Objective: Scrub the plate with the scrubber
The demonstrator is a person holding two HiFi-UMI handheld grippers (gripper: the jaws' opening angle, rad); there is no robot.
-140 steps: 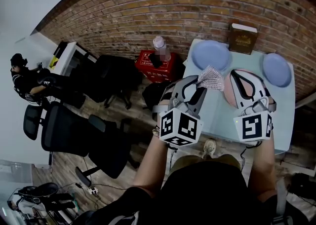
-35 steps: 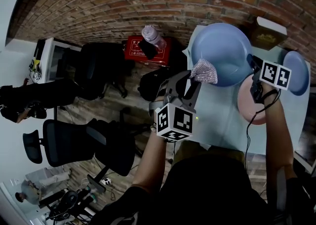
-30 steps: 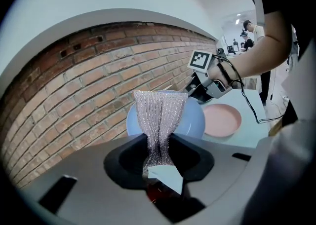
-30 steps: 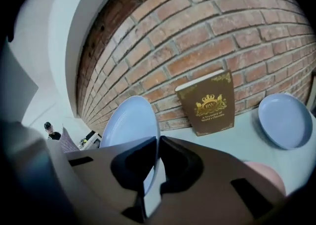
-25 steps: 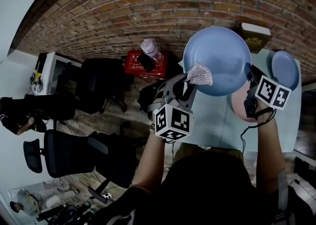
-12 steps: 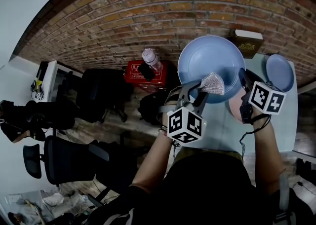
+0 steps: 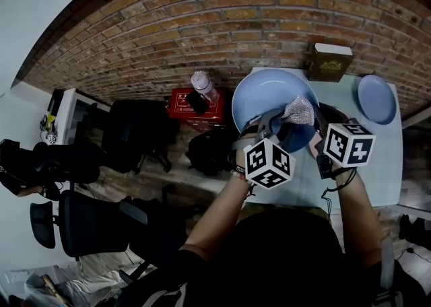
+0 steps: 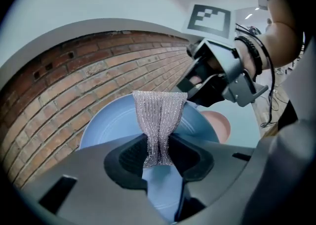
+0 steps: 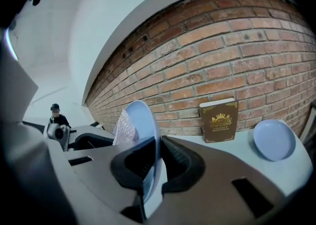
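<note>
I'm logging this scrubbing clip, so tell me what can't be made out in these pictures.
Pink plate: head view, hidden behind the right gripper and the blue plate.
Whether the scrubber touches the blue plate: no view settles it; the right gripper view has the plate edge-on.
Book: cover print too small in the head and right gripper views.
</note>
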